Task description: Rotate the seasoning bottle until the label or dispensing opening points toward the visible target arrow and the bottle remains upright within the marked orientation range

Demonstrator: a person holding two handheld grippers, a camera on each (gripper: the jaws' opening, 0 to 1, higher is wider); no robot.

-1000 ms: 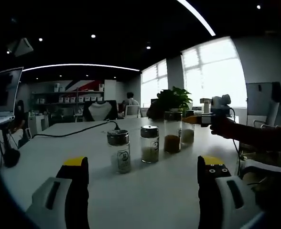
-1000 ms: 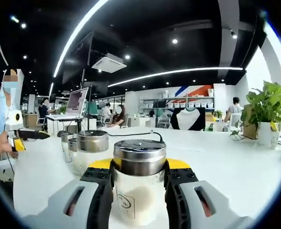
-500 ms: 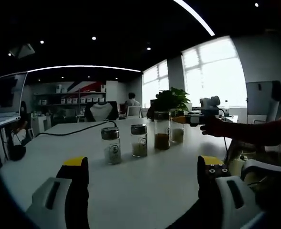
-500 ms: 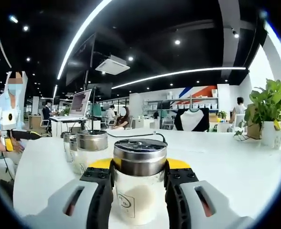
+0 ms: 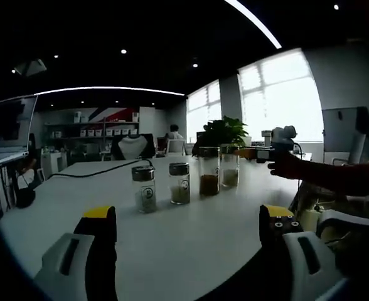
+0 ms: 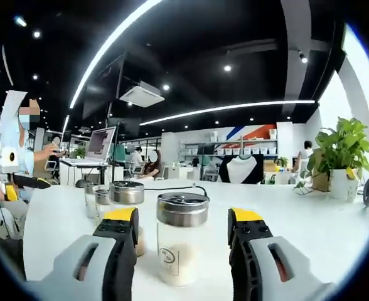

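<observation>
In the left gripper view, you are holding the left tongs (image 5: 187,235) wide apart with nothing between them, low in the frame over the white worktop (image 5: 191,251), well back from a row of four bottles standing across the middle of the picture. Reading from left to right, the first bottle (image 5: 144,189) is showing a small label, the second bottle (image 5: 179,183) is carrying pale contents, the third bottle (image 5: 209,171) is taller with brown contents, and the seasoning bottle (image 5: 229,166) at the right end is the one your right tongs (image 5: 252,152) are reaching toward from the right edge. In the right gripper view, that seasoning bottle (image 6: 181,239) is standing upright at lower centre between the jaws of the right tongs (image 6: 182,227), its small label turned toward the camera, and the jaws are spread with a clear gap on each side, so you are gripping nothing. Other jars are lining up behind it to the left, and the left tongs (image 6: 12,182) are showing at the far left edge. No target arrow or marked range is visible on the worktop (image 6: 310,232), so I cannot tell whether the label is pointing correctly; judging by the released, upright bottle, you are likely finishing this turn, with alignment unconfirmed.
</observation>
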